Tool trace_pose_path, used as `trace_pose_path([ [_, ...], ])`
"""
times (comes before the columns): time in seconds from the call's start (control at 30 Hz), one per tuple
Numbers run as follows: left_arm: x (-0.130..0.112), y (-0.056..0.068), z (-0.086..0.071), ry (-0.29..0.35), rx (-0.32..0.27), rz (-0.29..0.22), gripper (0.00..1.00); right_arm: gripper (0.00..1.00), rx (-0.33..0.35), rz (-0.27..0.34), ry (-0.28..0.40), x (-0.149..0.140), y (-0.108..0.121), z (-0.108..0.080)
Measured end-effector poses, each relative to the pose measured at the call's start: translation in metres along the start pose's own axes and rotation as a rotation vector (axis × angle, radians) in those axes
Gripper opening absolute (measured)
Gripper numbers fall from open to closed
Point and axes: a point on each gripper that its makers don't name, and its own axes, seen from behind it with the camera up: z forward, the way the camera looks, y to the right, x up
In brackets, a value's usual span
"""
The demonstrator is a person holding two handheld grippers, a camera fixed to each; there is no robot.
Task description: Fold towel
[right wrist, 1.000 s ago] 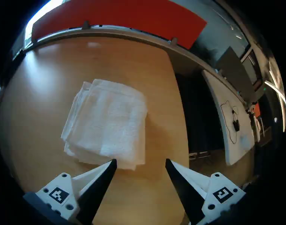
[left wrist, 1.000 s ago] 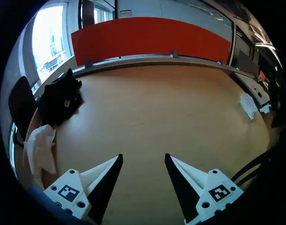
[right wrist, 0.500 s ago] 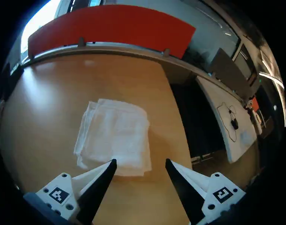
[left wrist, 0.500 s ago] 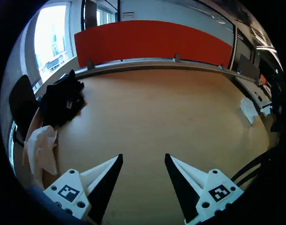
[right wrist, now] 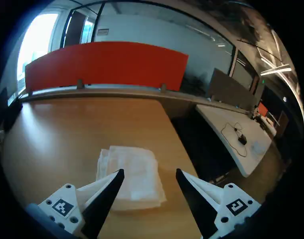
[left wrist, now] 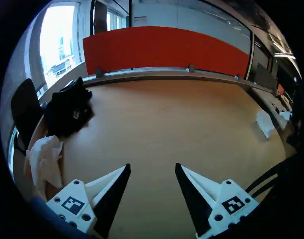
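Left gripper view. Far left of the claw, a dark chair (left wrist: pixel 23 105) is standing at the table's edge. A white rag (left wrist: pixel 44 163) is lying crumpled just left of the left finger, and a black bag (left wrist: pixel 68 111) is slumping ahead of it. The left claw (left wrist: pixel 152 187) is hovering with its fingers apart, nothing between them, over bare table (left wrist: pixel 164 123). A red divider (left wrist: pixel 168 47) is running across the far edge. The towel (left wrist: pixel 265 123) is lying well off to the claw's right, near the table's right edge. It is too small here to judge its axis.

Right gripper view. The right claw (right wrist: pixel 149 191) is also standing spread, clamping nothing. The towel (right wrist: pixel 130 179) is lying flat, folded into a stack, just ahead of the claw, its near end reaching between the fingers and behind the left one. Contact cannot be told. Its long axis is pointing away from the claw, roughly in line with the fingers, with layered edges showing on its left side. Right of the claw, beyond a dark gap, a white desk (right wrist: pixel 231 135) is carrying a cable (right wrist: pixel 236 134).
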Motion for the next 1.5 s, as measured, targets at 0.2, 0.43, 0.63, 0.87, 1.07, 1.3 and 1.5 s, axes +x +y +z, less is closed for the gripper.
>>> trace_pose_path([
  [0.2,0.003,0.002,0.001,0.008,0.005,-0.007,0.82,1.0,-0.015,0.01,0.101,0.026,-0.007,-0.011],
  [0.43,0.015,-0.001,0.001,0.046,0.015,-0.029,0.82,1.0,0.018,0.029,0.171,0.049,-0.022,-0.019],
  [0.63,0.036,-0.013,0.0,0.118,0.044,-0.076,0.82,1.0,0.046,0.057,0.241,0.074,-0.035,-0.03],
  [0.87,0.07,-0.028,-0.006,0.226,0.072,-0.135,0.82,1.0,0.051,0.05,0.307,0.095,-0.043,-0.043],
  [1.07,0.099,-0.046,-0.012,0.318,0.107,-0.158,0.82,1.0,0.069,0.036,0.329,0.103,-0.055,-0.048],
  [1.3,0.117,-0.057,-0.021,0.378,0.126,-0.159,0.82,1.0,0.112,0.04,0.347,0.112,-0.078,-0.058],
  [1.5,0.124,-0.061,-0.026,0.404,0.133,-0.139,0.82,1.0,0.128,0.029,0.376,0.124,-0.099,-0.067],
])
